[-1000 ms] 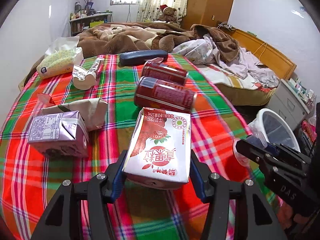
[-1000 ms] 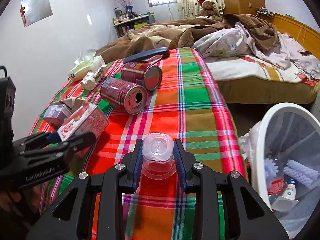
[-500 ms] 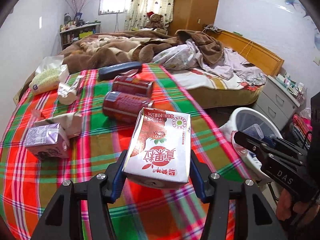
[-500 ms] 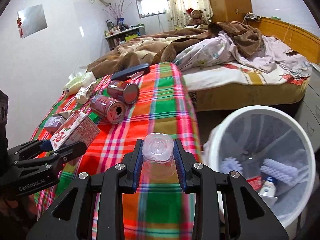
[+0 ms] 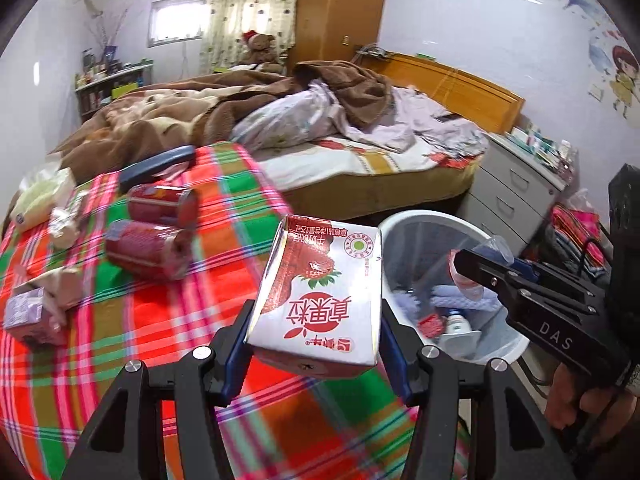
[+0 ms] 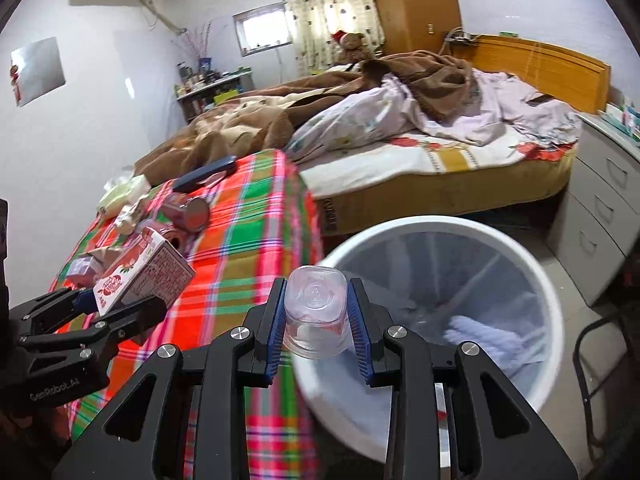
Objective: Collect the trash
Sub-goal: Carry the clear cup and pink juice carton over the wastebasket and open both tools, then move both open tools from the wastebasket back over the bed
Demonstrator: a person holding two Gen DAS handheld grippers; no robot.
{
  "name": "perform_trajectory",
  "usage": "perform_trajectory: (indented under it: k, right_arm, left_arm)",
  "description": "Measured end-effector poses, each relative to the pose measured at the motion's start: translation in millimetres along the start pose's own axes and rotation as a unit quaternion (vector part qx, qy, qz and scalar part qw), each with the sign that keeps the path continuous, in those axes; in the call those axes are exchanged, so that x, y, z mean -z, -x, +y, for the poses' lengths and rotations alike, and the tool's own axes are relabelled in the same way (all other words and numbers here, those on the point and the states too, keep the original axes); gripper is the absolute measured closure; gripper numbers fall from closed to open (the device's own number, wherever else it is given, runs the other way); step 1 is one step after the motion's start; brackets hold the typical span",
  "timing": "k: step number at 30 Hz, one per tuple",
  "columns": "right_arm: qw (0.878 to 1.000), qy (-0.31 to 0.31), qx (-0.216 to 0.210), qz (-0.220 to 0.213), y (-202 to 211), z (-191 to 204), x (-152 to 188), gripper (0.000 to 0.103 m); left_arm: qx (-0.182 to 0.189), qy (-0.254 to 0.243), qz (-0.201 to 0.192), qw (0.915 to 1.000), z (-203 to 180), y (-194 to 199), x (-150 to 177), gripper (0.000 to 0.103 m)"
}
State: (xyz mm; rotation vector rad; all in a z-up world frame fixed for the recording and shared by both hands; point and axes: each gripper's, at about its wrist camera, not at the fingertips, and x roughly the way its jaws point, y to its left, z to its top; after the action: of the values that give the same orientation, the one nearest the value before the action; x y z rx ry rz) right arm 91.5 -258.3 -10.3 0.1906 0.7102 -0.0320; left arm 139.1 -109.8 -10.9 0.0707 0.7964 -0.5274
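My left gripper (image 5: 316, 344) is shut on a red and white drink carton (image 5: 320, 292), held above the right edge of the plaid table (image 5: 120, 344). My right gripper (image 6: 316, 320) is shut on a clear plastic cup (image 6: 316, 312), held over the near rim of the white trash bin (image 6: 536, 276). The bin also shows in the left wrist view (image 5: 432, 224), with trash inside. The right gripper (image 5: 476, 264) hangs over the bin there. The left gripper (image 6: 116, 308) and carton (image 6: 144, 272) show at left in the right wrist view.
Two red cans (image 5: 148, 248), a purple carton (image 5: 28, 316), crumpled wrappers (image 5: 68, 216) and a dark case (image 5: 160, 164) lie on the table. A bed (image 5: 360, 152) stands behind. Grey drawers (image 5: 516, 196) stand right of the bin.
Both grippers have swung right, away from the table and toward the bin, each keeping its load. The cup now hangs over the bin's rim.
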Motion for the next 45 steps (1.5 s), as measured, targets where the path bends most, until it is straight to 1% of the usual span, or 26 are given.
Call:
perform_trajectory:
  k: [8, 15, 19, 22, 24, 31, 33, 34, 35, 36, 37, 42, 45]
  right_arm:
    - [0.999, -0.016, 0.038, 0.007, 2, -45, 2, 0.072]
    - [0.998, -0.026, 0.053, 0.028, -7, -71, 9, 0.072]
    - [0.997, -0.027, 0.058, 0.038, -10, -78, 15, 0.072]
    - [0.997, -0.025, 0.06, 0.042, -12, -84, 17, 0.072]
    - [0.997, -0.024, 0.06, 0.046, -14, -87, 17, 0.072]
    - [0.996, -0.025, 0.065, 0.049, -16, -92, 18, 0.071]
    - [0.996, -0.027, 0.068, 0.05, -16, -93, 18, 0.071]
    - [0.996, -0.029, 0.067, 0.049, -16, -94, 18, 0.066]
    - [0.996, -0.03, 0.065, 0.049, -15, -94, 19, 0.056]
    - [0.996, -0.03, 0.065, 0.049, -15, -94, 19, 0.05]
    - [0.996, -0.029, 0.065, 0.048, -15, -94, 19, 0.047]
    - [0.996, -0.032, 0.065, 0.044, -12, -95, 19, 0.047]
    - [0.996, -0.033, 0.065, 0.041, -9, -93, 20, 0.047]
  left_arm:
    - [0.04, -0.02, 0.022, 0.9988, -48, -32, -3, 0.046]
    - [0.06, -0.034, 0.041, 0.9968, -78, -55, -1, 0.046]
    - [0.064, -0.039, 0.049, 0.996, -88, -65, 1, 0.046]
    - [0.058, -0.042, 0.052, 0.9961, -91, -70, 2, 0.046]
    - [0.064, -0.04, 0.056, 0.9956, -92, -74, 2, 0.046]
    - [0.062, -0.04, 0.057, 0.9956, -94, -79, 3, 0.045]
    - [0.063, -0.04, 0.056, 0.9956, -95, -78, 3, 0.044]
    - [0.064, -0.041, 0.055, 0.9956, -96, -77, 3, 0.041]
    - [0.065, -0.042, 0.054, 0.9955, -97, -77, 3, 0.041]
    - [0.065, -0.043, 0.054, 0.9955, -97, -76, 3, 0.041]
    - [0.065, -0.043, 0.054, 0.9955, -97, -76, 3, 0.041]
    - [0.067, -0.043, 0.051, 0.9956, -97, -71, 3, 0.041]
    - [0.061, -0.043, 0.045, 0.9962, -96, -66, 3, 0.041]
